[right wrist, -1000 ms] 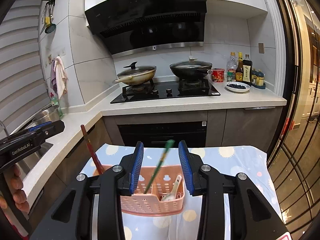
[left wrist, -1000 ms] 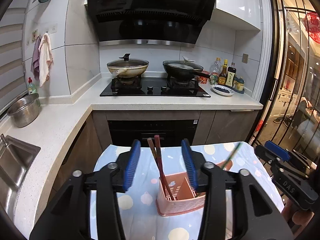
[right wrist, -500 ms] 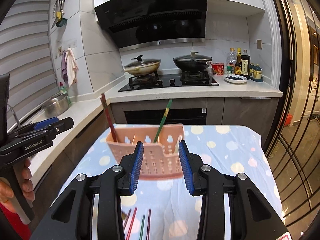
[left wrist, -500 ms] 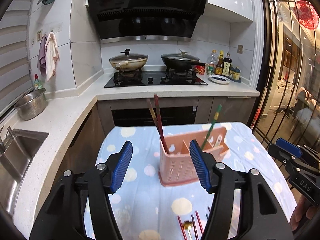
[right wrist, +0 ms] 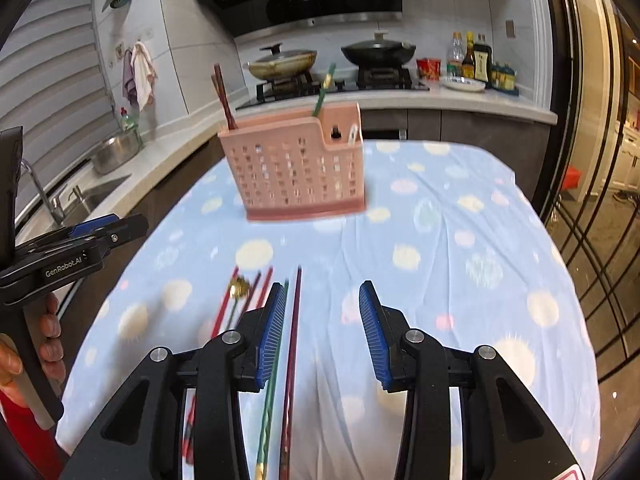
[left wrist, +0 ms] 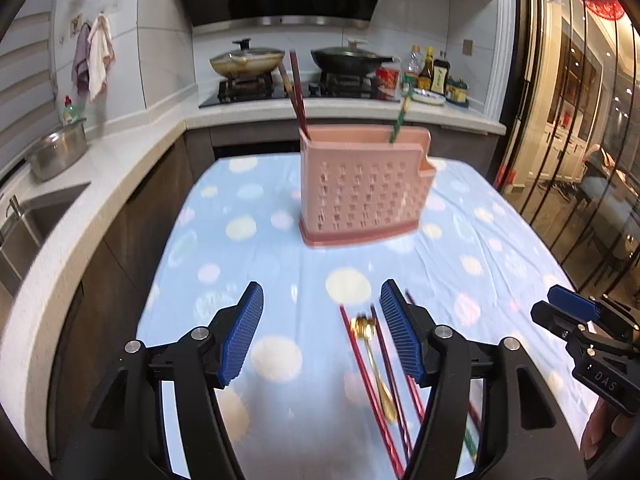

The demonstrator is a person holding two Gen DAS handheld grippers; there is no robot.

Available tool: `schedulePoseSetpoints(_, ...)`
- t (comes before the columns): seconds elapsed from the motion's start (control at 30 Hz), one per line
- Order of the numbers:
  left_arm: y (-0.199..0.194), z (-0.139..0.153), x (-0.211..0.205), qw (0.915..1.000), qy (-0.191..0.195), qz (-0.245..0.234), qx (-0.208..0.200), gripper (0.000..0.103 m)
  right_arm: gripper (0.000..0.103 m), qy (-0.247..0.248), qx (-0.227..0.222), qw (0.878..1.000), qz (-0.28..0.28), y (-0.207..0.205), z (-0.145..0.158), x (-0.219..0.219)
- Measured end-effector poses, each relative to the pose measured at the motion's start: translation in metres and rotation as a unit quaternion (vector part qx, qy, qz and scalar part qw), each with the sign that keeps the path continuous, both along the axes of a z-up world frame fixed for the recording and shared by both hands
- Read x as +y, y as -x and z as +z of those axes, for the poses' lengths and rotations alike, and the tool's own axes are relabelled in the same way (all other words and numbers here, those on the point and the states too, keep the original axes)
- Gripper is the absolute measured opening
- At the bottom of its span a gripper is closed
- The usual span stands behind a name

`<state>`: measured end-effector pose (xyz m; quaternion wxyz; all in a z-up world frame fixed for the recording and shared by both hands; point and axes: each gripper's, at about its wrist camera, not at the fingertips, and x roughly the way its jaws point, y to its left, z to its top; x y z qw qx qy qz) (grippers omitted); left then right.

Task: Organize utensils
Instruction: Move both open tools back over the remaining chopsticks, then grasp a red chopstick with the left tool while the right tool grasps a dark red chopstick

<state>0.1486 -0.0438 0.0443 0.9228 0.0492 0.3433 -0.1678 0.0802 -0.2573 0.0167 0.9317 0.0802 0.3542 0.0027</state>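
Note:
A pink perforated utensil holder (left wrist: 362, 188) stands upright on the dotted blue tablecloth (left wrist: 256, 240); it also shows in the right wrist view (right wrist: 300, 168). It holds dark red chopsticks (left wrist: 298, 92) and a green chopstick (left wrist: 400, 116). Loose red chopsticks (left wrist: 360, 360) and a gold spoon (left wrist: 372, 356) lie on the cloth near me. My left gripper (left wrist: 320, 336) is open and empty, with the spoon just inside its right finger. My right gripper (right wrist: 322, 332) is open and empty; a green chopstick (right wrist: 270, 392) and a dark red chopstick (right wrist: 292, 360) lie by its left finger.
A kitchen counter (left wrist: 100, 184) wraps the left and far sides, with a steel pot (left wrist: 58, 152), a sink (left wrist: 24, 224), two pans on the stove (left wrist: 304, 60) and sauce bottles (left wrist: 436, 76). Glass doors (left wrist: 580, 120) stand at the right.
Both grippers have pulled back from the holder and dropped lower toward the near table edge. The loose chopsticks and spoon have come into view between and beside the fingers. Both stay open.

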Motion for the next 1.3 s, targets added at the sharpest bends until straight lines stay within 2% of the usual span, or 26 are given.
schedulePoseSetpoints(0.23,0.033,-0.045,0.005,0.9985,-0.008,-0.009,0.054,0.06,0.038,0.017,0.032,0.999,-0.006,0.037,-0.035,0.013)
schedulePoseSetpoints(0.53,0.07,-0.084,0.0,0.9951,-0.026,-0.021,0.093,0.06,0.038,0.02,0.06,0.998,0.012,0.063,-0.063,0.039)
schedulePoseSetpoints(0.73,0.078,-0.098,-0.007,0.9931,-0.031,-0.031,0.108,0.059,0.038,0.005,0.079,0.997,0.01,0.065,-0.078,0.04)
schedulePoseSetpoints(1.0,0.081,-0.109,-0.011,0.9917,-0.038,-0.04,0.116,0.059,0.032,-0.001,0.095,0.995,0.011,0.067,-0.089,0.041)
schedulePoseSetpoints(1.3,0.088,-0.113,-0.006,0.992,-0.054,-0.036,0.108,0.059,0.028,0.006,0.095,0.995,0.008,0.072,-0.093,0.04)
